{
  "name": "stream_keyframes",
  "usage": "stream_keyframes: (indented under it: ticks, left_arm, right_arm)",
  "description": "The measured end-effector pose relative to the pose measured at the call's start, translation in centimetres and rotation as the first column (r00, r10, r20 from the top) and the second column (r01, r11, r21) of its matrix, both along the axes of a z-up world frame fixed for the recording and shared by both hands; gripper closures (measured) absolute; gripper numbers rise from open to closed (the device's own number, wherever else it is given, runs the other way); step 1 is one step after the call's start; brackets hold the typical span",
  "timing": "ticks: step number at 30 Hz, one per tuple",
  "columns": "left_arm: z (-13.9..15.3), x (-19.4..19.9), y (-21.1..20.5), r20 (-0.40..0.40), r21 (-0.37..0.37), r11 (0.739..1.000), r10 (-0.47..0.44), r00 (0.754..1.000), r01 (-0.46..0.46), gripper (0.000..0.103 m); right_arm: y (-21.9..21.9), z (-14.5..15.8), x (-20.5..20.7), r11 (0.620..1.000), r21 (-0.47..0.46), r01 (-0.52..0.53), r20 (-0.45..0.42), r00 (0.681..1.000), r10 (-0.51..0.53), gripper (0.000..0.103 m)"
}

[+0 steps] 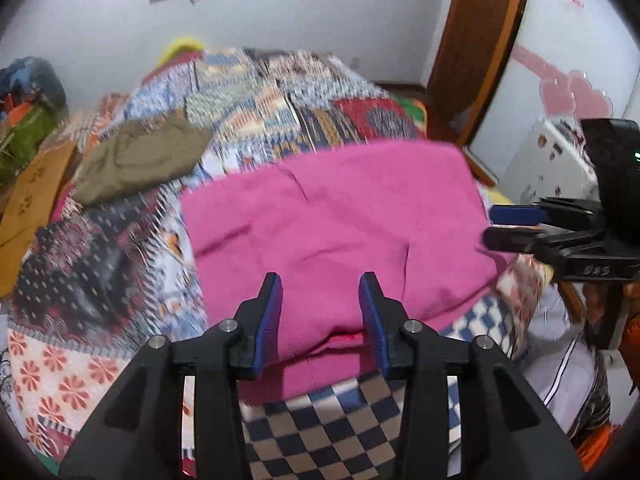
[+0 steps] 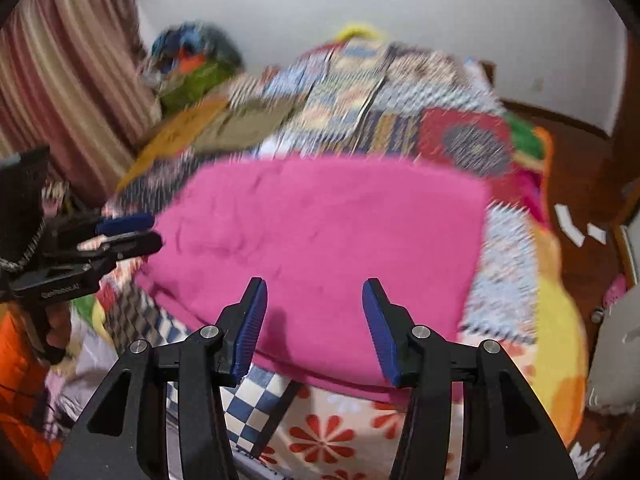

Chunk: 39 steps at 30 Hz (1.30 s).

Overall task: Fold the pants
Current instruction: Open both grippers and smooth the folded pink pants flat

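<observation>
Pink pants (image 1: 332, 216), folded into a broad flat block, lying on a patchwork quilt (image 1: 248, 92) over a bed. Near edge of the fabric doubled over, resting partly on a blue-and-white checked cloth (image 1: 320, 412). Surface slightly creased, no leg hanging loose.

Left gripper (image 1: 320, 308) hovering just above the near fold, jaws partly apart, nothing pinched between the blue pads; pink cloth visible in the gap but not gripped. Right gripper (image 2: 316, 320) likewise over the near edge, jaws parted somewhat wider, empty. Each gripper seen side-on from the other's camera, flanking the block at its two short ends.

Further back on the quilt: an olive-brown garment (image 1: 144, 160) and an orange one (image 1: 36, 188), well apart from the pants. Striped curtain (image 2: 68, 72) at left, wooden door frame (image 1: 484, 40) at right. Both views blurred.
</observation>
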<state>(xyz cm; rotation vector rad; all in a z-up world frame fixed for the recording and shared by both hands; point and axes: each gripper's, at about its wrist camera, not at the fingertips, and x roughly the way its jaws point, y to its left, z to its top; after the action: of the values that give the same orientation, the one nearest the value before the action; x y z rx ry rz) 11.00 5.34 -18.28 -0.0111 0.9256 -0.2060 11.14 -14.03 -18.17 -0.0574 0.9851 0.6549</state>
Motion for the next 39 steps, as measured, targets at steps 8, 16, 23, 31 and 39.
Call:
stream_keyframes:
  ticks: [8,16,23,31,39]
  left_arm:
    - [-2.0,-2.1,1.7,-0.041,-0.031,1.000,0.006,0.999,-0.007,0.051]
    - [-1.3,-3.8,5.0,-0.046,0.005,0.997,0.072,0.996,-0.072,0.050]
    - [-0.9,-4.5,7.7,-0.035,-0.112,0.988,0.099,0.994,-0.102,0.050]
    - [-1.9,-3.1,5.4,-0.027,-0.132,0.991,-0.027,0.999,0.024,0.050]
    - [-0.8,-3.3,5.4,0.037,-0.172,0.981,-0.083,0.996,0.088,0.051]
  right_arm:
    - [-2.9,-2.8,0.1,0.999,-0.028,0.023,-0.089,0.996,-0.025,0.057]
    - [-6.6,-2.8,-0.7,0.988,-0.074,0.134,-0.104,0.984,-0.141,0.056]
    - [-6.6,-0.8,-0.6,0.986,-0.027,0.165,-0.068,0.984,-0.167,0.056]
    - [-3.8,0.6,-0.3,0.994,0.006,0.111,-0.030,0.993,-0.111,0.056]
    - [-0.7,-1.9,0.2,0.997,-0.070,0.038,-0.071,0.997,-0.043,0.056]
